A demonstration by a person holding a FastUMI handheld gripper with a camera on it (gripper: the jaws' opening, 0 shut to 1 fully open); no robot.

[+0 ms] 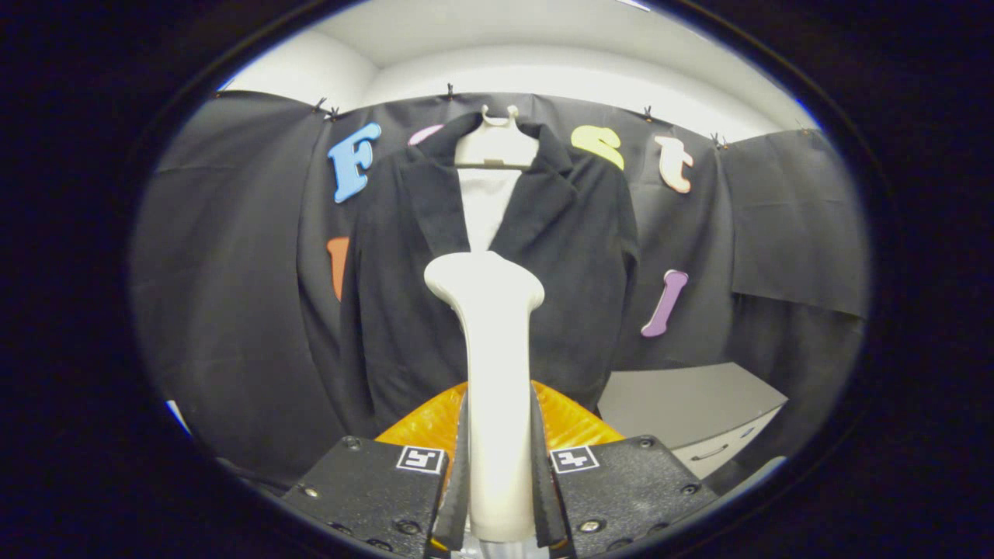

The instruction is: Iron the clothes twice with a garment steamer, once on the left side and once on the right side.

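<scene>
Gripper [497,497] clamped, both fingers pressing the cream plastic garment steamer [491,373] — its head points at the black jacket [559,264], which hangs on a white hanger [497,147] straight ahead — grey cabinet [691,411] sits beside the jacket's hem.

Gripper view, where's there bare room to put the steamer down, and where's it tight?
The gripper is shut on the steamer. The free patch is the grey cabinet top, beside the jacket's hem and below the booth's wall. It is crowded straight ahead, where the steamer head stands before the jacket on its hanger.
</scene>
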